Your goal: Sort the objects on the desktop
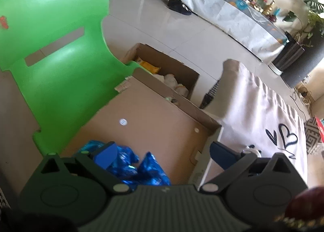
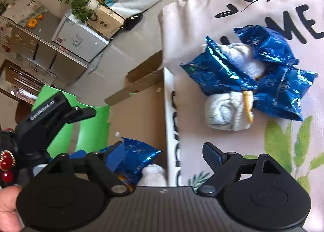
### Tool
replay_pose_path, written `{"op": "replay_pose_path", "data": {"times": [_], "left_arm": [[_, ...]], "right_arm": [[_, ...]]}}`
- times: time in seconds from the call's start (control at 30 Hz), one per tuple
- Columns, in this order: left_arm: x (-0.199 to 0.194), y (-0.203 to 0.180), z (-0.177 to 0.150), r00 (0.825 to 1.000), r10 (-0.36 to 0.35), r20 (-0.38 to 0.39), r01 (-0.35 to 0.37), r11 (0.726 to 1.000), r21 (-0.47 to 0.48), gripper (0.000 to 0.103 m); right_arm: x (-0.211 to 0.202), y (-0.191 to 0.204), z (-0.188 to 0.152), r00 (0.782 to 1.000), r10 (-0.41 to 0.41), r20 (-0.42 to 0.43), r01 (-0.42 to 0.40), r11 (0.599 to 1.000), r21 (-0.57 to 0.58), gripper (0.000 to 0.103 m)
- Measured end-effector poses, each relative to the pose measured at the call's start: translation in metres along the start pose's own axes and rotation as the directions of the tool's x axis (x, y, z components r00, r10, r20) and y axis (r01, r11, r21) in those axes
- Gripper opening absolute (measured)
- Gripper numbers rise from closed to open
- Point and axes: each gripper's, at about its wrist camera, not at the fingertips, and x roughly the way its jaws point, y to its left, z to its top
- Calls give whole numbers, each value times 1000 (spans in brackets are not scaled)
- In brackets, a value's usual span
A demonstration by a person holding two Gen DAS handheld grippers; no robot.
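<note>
left gripper (image 1: 164, 151) jaws spread, empty | right gripper (image 2: 164, 155) jaws spread, empty

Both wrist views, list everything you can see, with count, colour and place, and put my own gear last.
shiny blue foil packets: a heap, exact count unclear, on the table cloth; more in the near box.
rolled white towels: two among the heap, one by the near box's packets.
printed pale table cloth: one, hearts and letters, covering the table.
open brown cardboard box: one, on the chair beside the table.
second brown cardboard box: one, on the floor behind, holding yellow and pale items.
green plastic chair: one, under the near box.
left gripper: black, blue pads, open above the near box.
right gripper: black, open over the table edge.
</note>
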Motion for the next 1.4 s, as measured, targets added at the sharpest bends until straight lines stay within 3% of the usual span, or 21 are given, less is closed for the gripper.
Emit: {"op": "replay_pose_path", "data": {"times": [0.33, 0.57, 0.93, 1.4], "left_arm": [[3, -50, -20, 999, -38, -25, 41, 992, 120, 102], [11, -84, -29, 997, -60, -49, 68, 980, 186, 102], [39, -134, -28, 990, -110, -86, 126, 970, 208, 102], [97, -168, -28, 990, -72, -125, 98, 971, 216, 102]], "right_arm": [[-36, -28, 24, 987, -113, 117, 109, 993, 39, 88], [-58, -49, 50, 961, -199, 193, 183, 978, 96, 90], [-45, -82, 77, 926, -317, 203, 281, 941, 187, 90], [-15, -109, 106, 926, -304, 226, 265, 946, 186, 90]]}}
